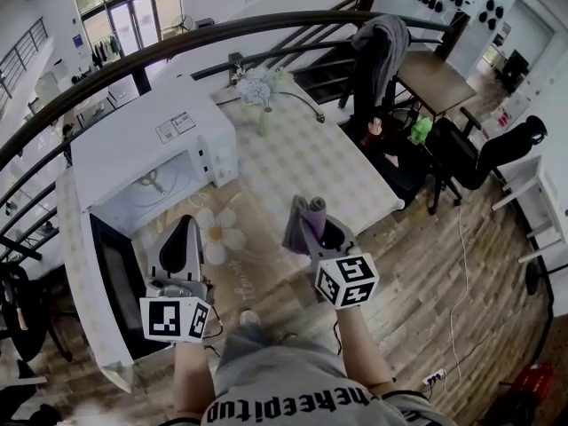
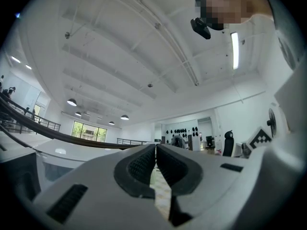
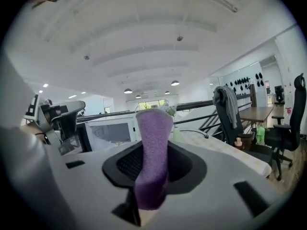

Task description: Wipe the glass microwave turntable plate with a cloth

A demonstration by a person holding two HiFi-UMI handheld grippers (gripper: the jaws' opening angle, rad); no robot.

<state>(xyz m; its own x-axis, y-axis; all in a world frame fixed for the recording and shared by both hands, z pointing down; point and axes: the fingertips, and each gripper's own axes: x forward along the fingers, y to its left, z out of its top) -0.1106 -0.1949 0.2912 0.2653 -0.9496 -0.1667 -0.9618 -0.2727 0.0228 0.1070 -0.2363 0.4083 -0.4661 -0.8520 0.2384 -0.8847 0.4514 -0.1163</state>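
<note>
Nearest, over the near edge of the tabletop [image 1: 302, 160]: left tongs [image 1: 184, 231], pressed shut on nothing, and right tongs [image 1: 312, 226], clamped on a folded purple cloth [image 3: 153, 143] standing up between the jaws, fuzzy and seemingly dry. Just beyond the tips, a tan mat [image 1: 253, 269] printed with a white daisy. Farther back, toward the left edge, a white microwave [image 1: 133, 140] with its door [image 1: 111, 278] swung wide open. Inside, apparently resting on the cavity floor, the glass turntable plate [image 1: 153, 182], so clear as to be barely visible, marked mainly by a three-armed shape at its centre and not yet touched by either tool. Judged best for the reach ahead: lay the cloth end flat onto the glass rather than poking with the tip, sweep in overlapping arcs from centre to rim, press lightly, and open the left tongs to steady the rim, smooth glass being apt to spin or slide. At the far edge, a vase of pale flowers [image 1: 259, 96].
</note>
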